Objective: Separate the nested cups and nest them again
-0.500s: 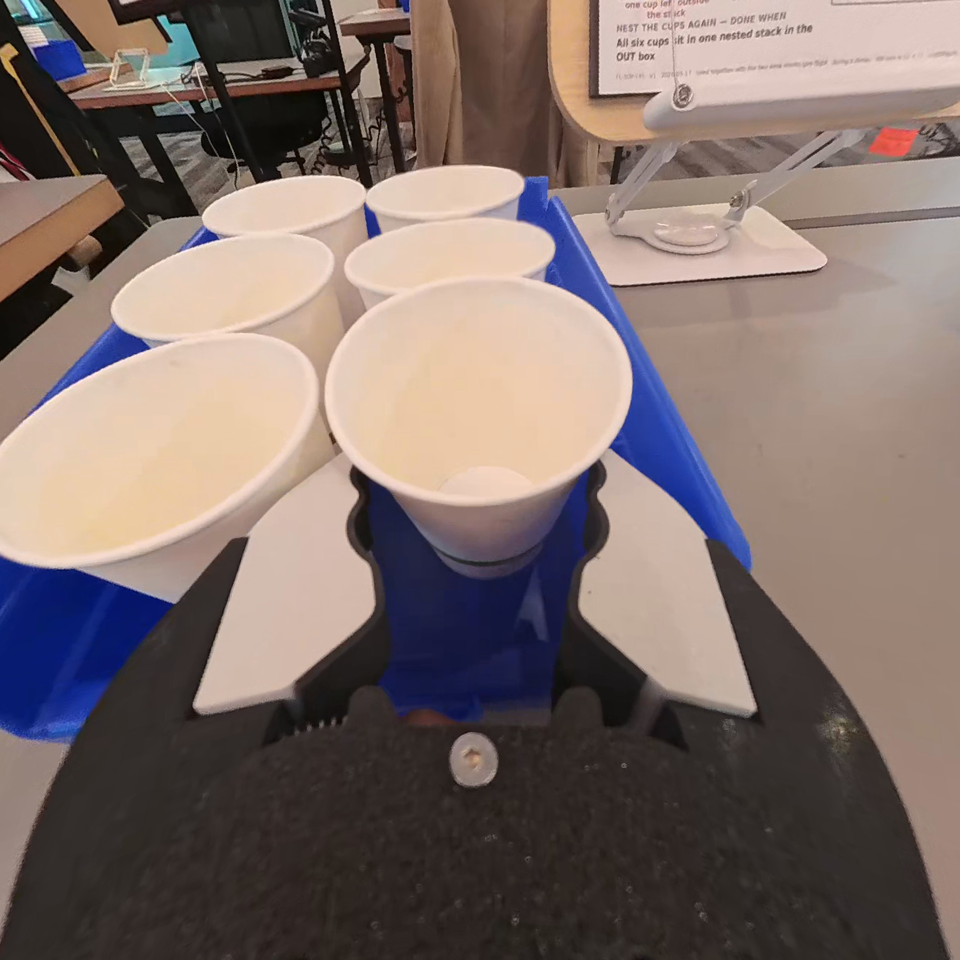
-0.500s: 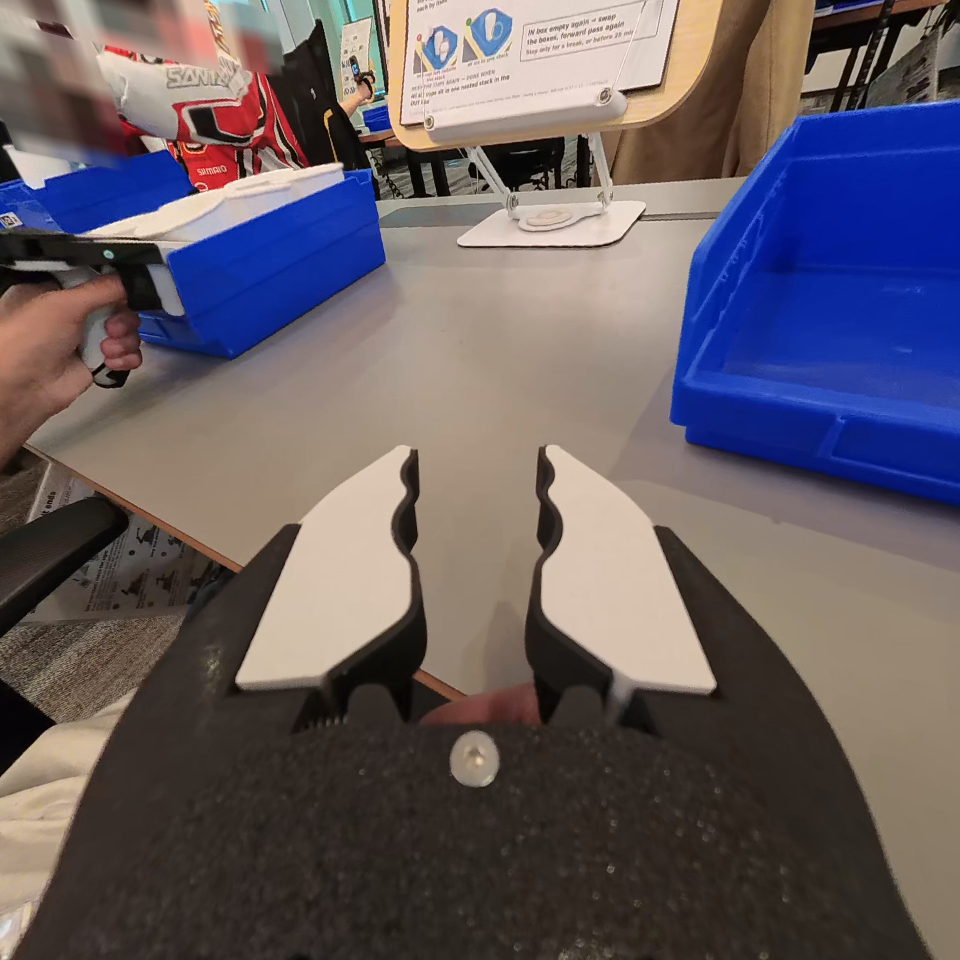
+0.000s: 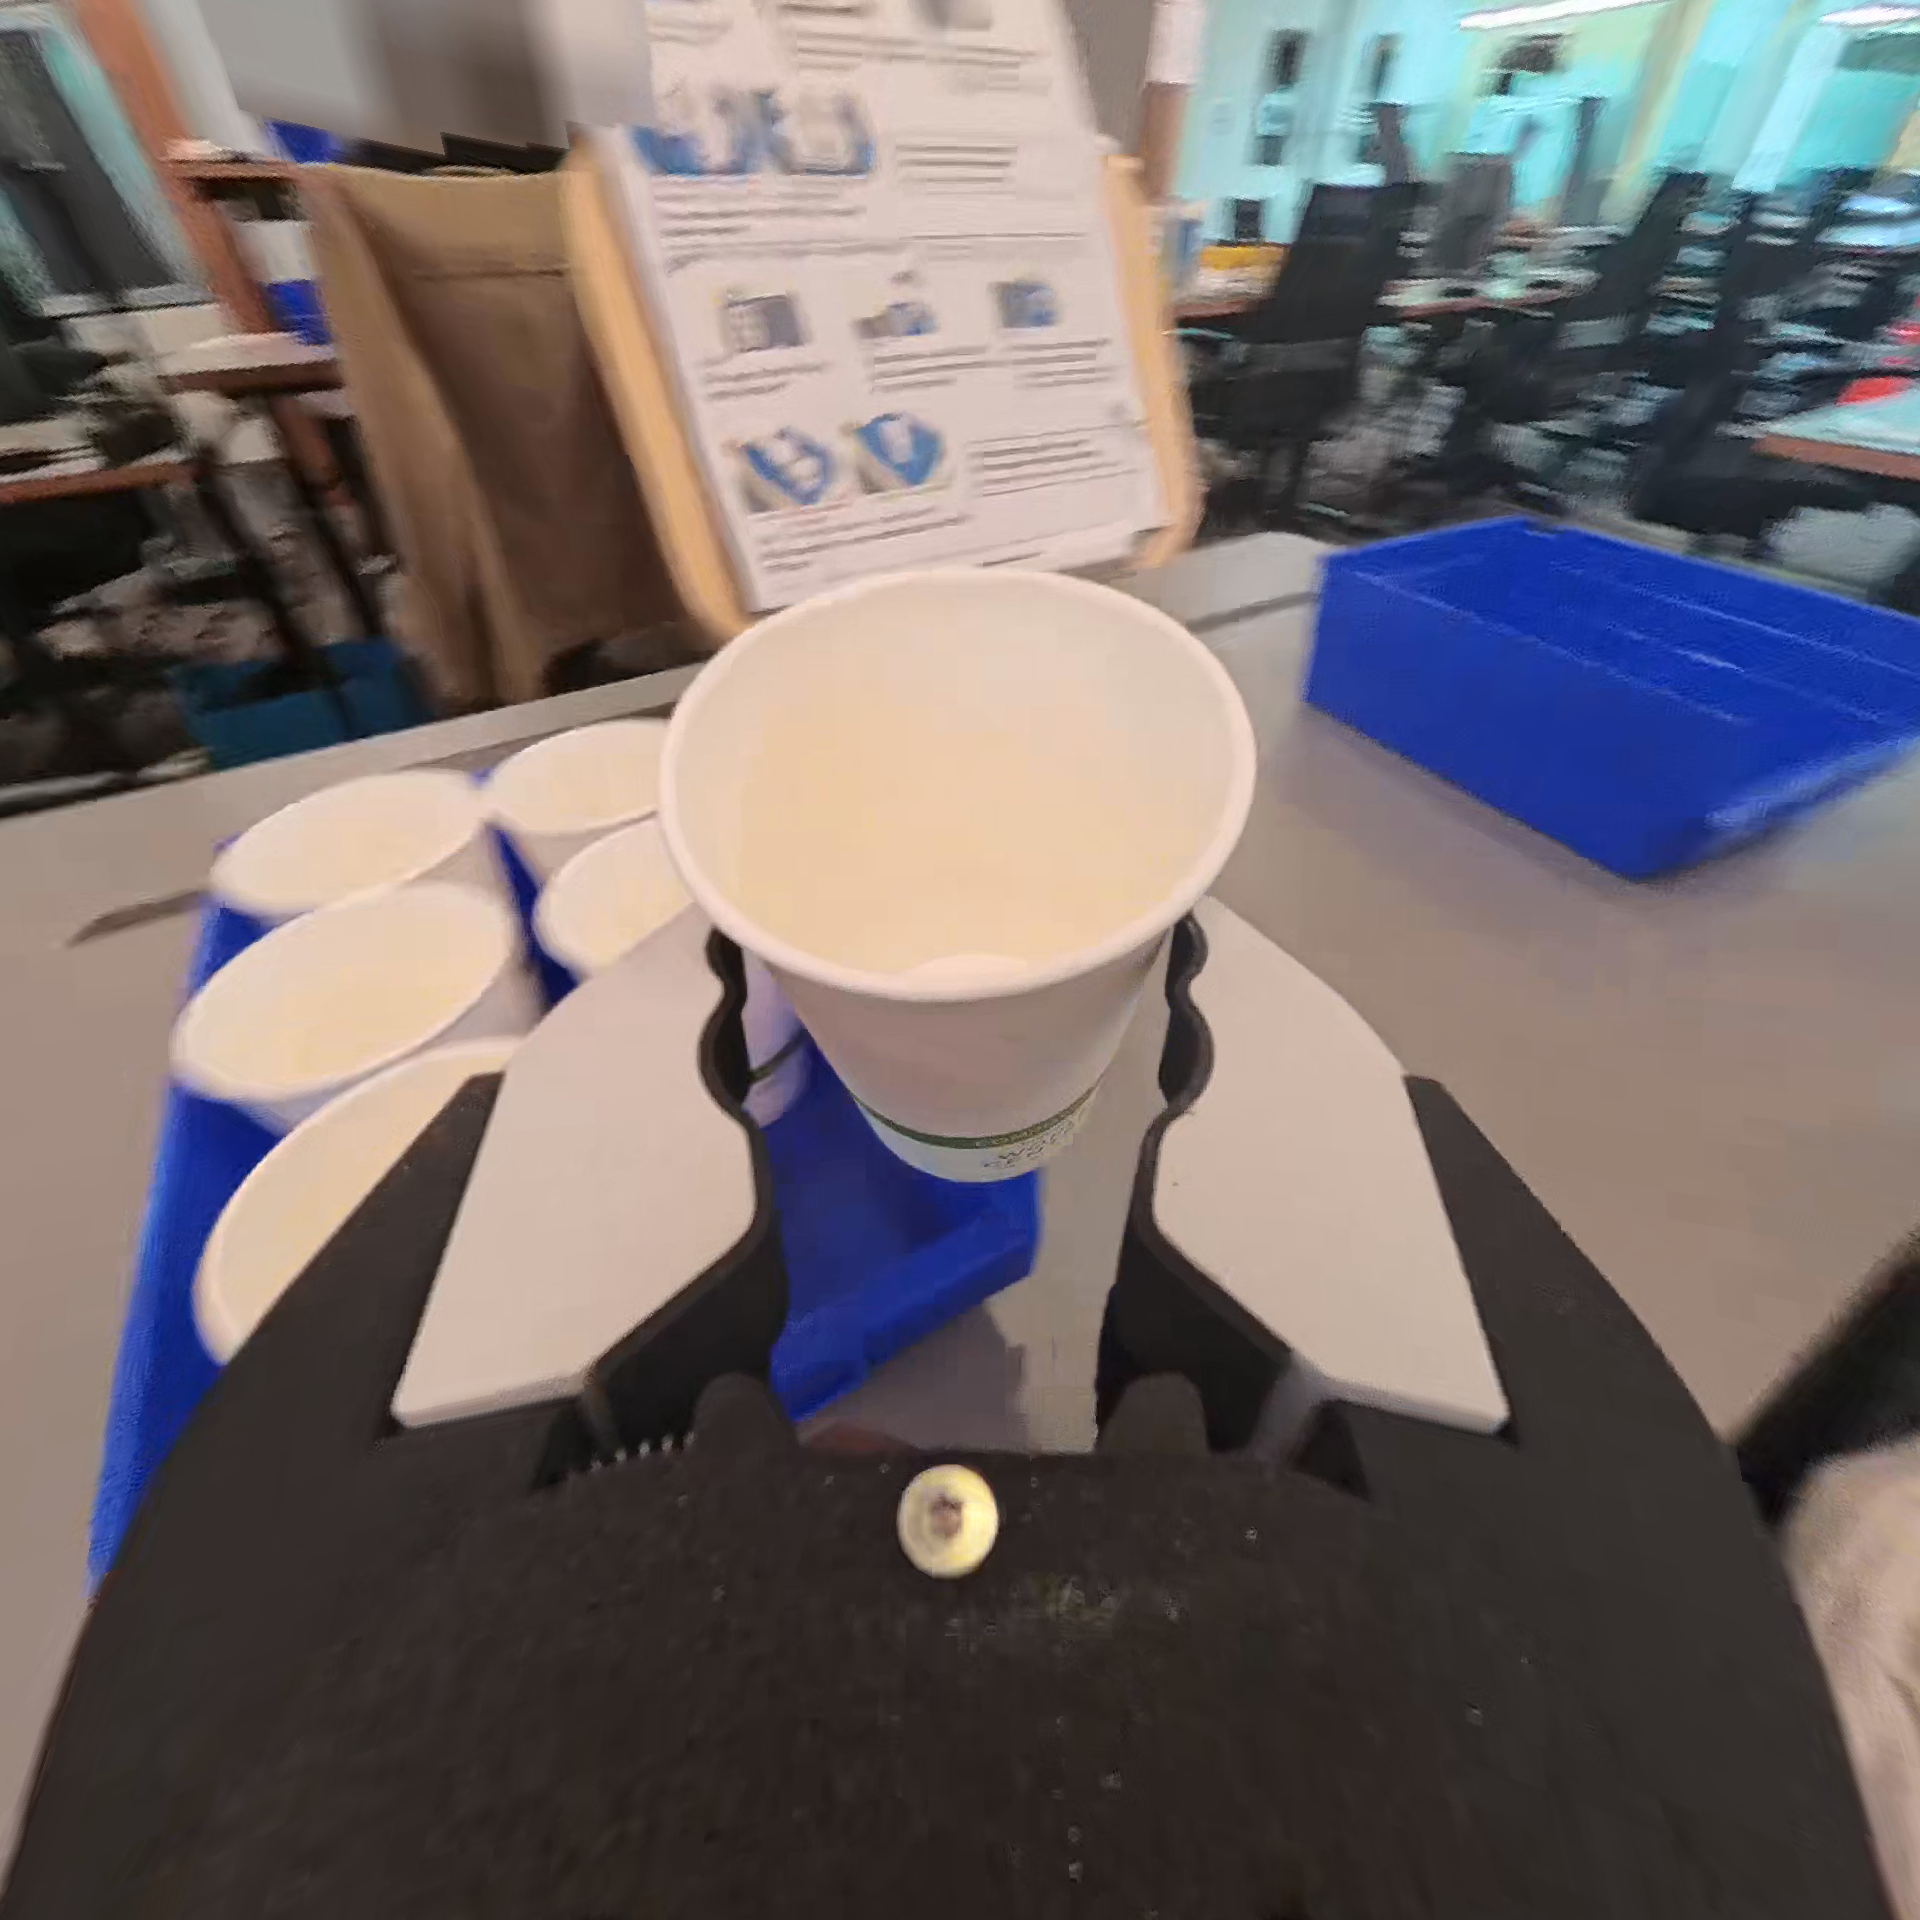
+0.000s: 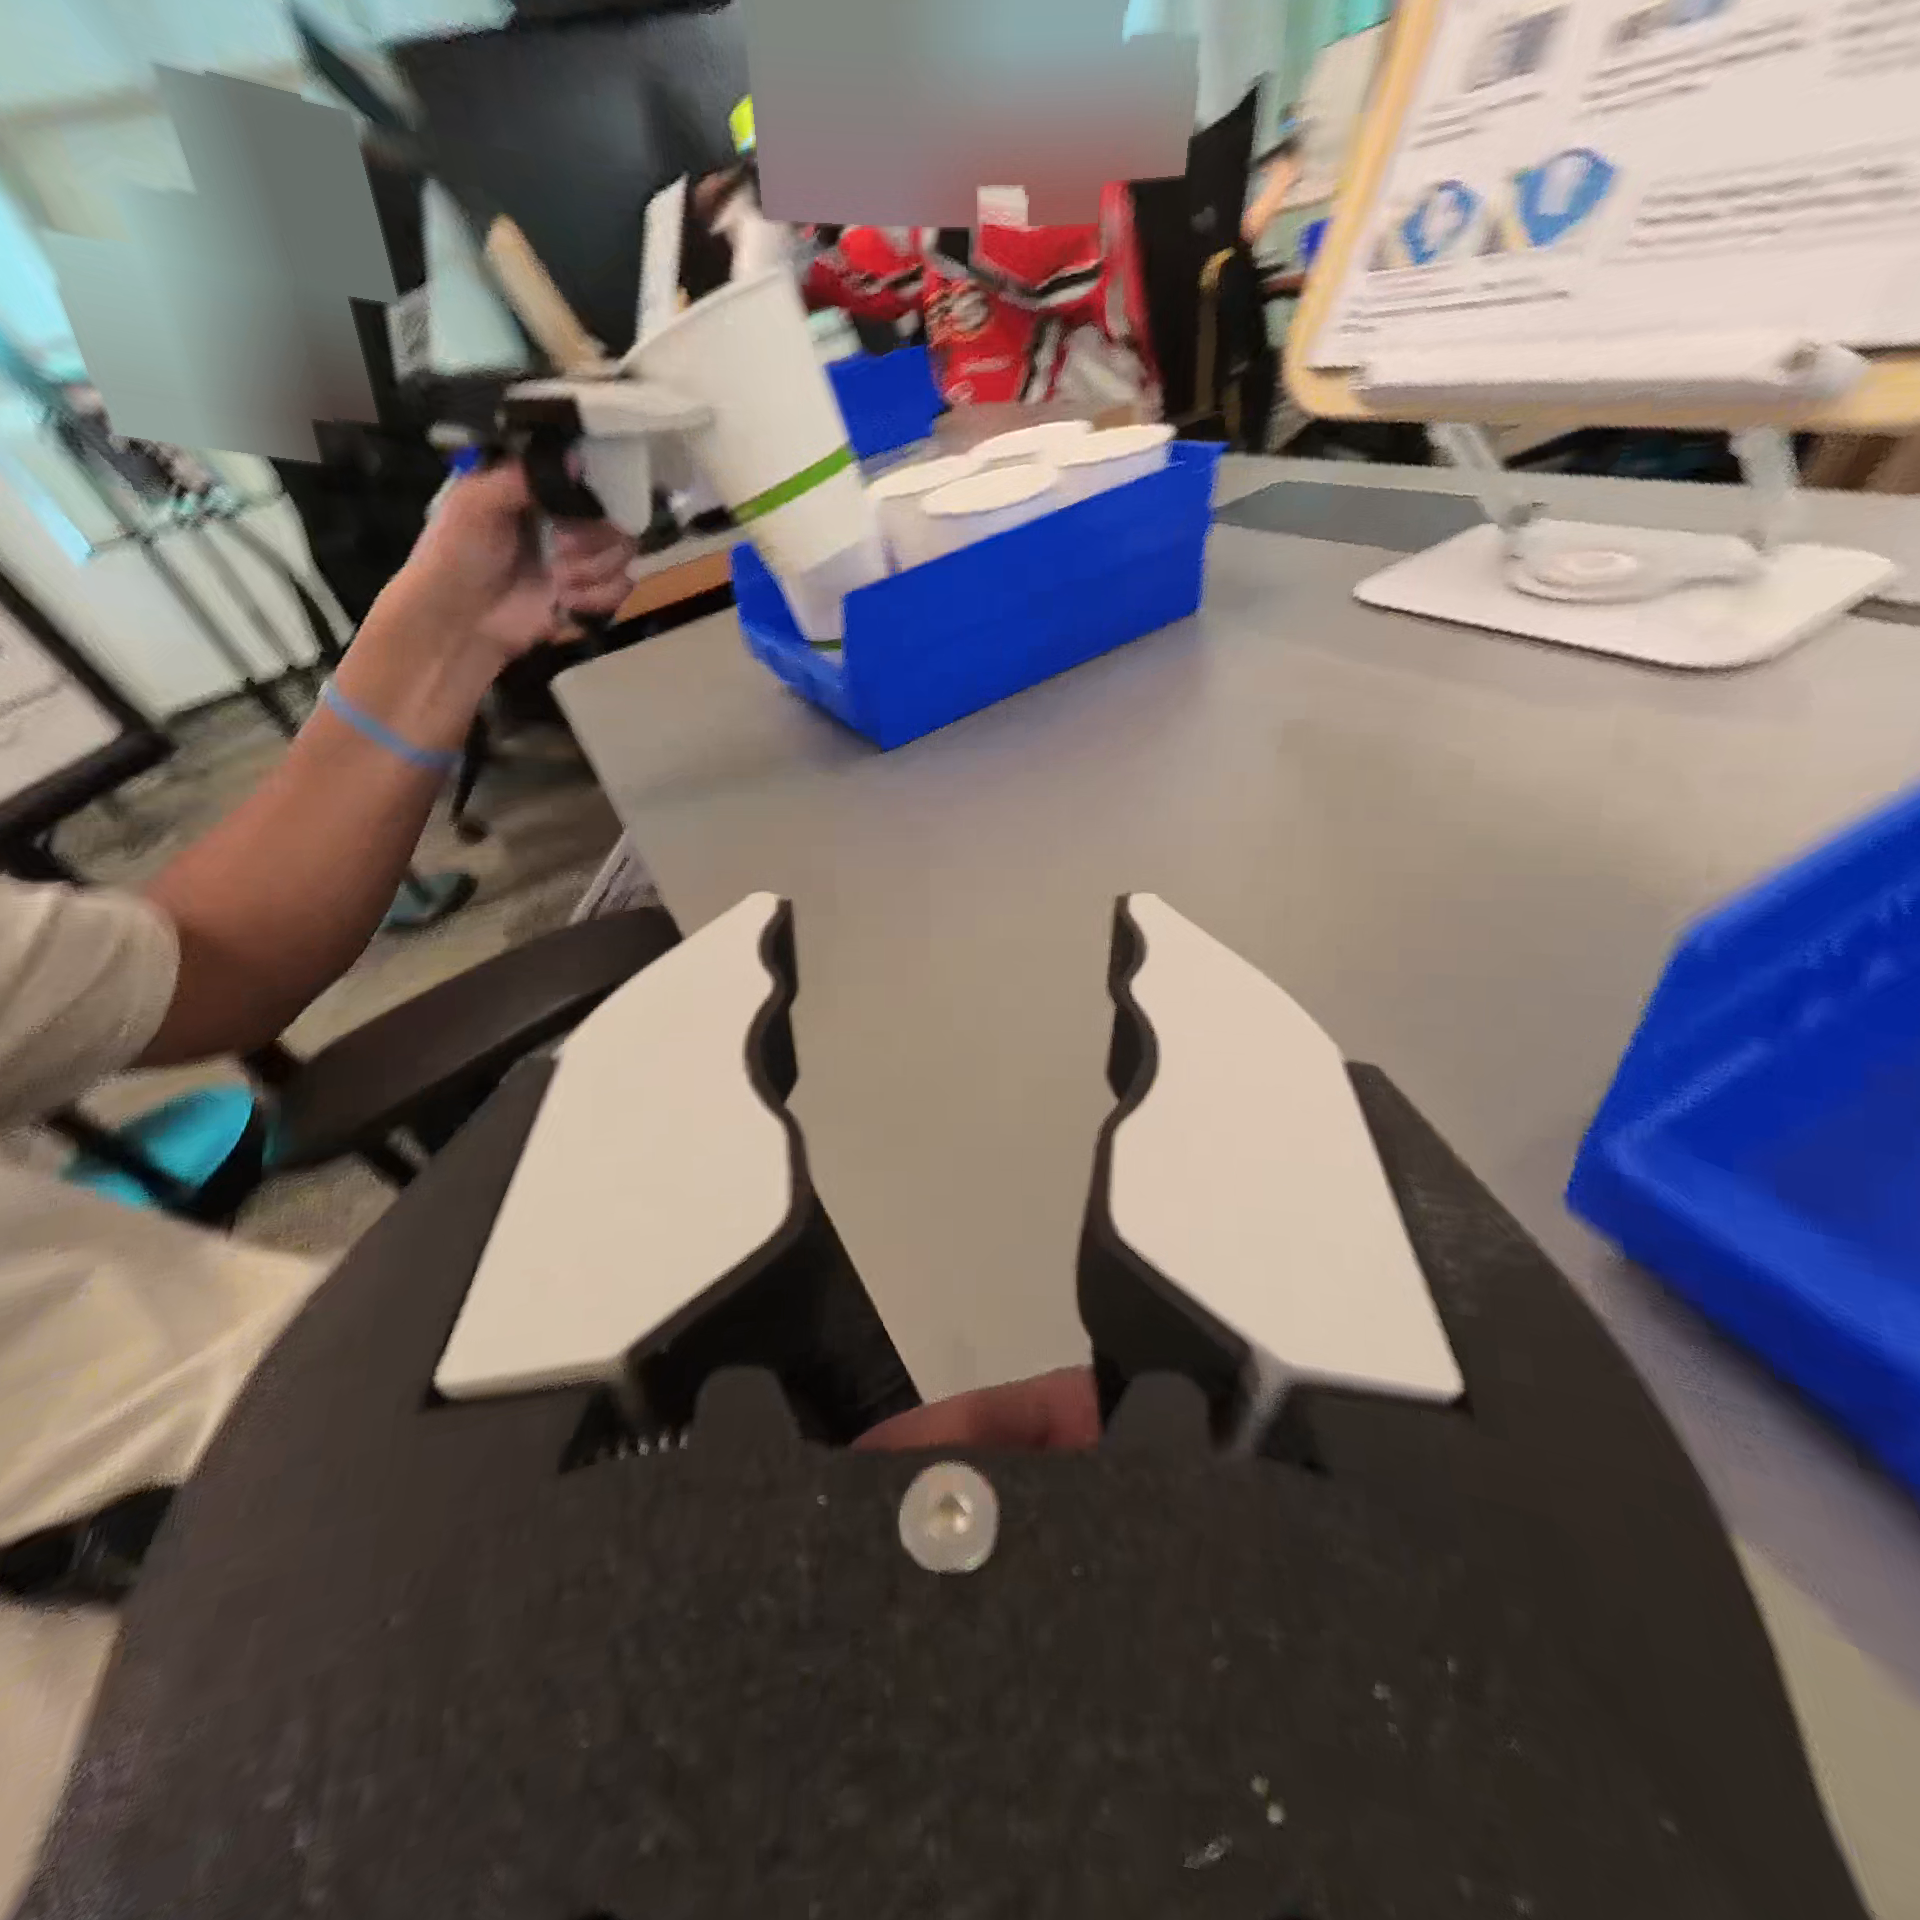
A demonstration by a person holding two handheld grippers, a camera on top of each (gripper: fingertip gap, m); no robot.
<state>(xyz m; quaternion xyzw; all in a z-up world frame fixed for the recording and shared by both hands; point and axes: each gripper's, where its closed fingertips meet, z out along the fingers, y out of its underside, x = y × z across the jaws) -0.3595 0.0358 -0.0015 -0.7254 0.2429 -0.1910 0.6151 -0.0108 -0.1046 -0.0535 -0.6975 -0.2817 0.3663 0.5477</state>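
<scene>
My left gripper (image 3: 956, 935) is shut on a white paper cup (image 3: 956, 862) with a green band near its base. It holds the cup upright above the near right corner of a blue bin (image 3: 904, 1278). Several more white cups (image 3: 332, 987) stand open side up in that bin. In the right wrist view the held cup (image 4: 769, 416) hangs tilted over the bin's (image 4: 1018, 613) near end, in the left gripper (image 4: 623, 416). My right gripper (image 4: 951, 914) is open and empty, low over the grey table (image 4: 1143, 790) near its front edge.
A second blue bin (image 3: 1600, 707) stands empty on the table to the right, and its corner shows close by in the right wrist view (image 4: 1787, 1143). An instruction board on a white stand (image 4: 1621, 582) is at the back. A person's hand (image 4: 499, 561) holds the left gripper.
My left gripper has lifted the cup up out of the bin and swung to the right. My right gripper has turned toward the bin of cups and its jaws stand a little wider.
</scene>
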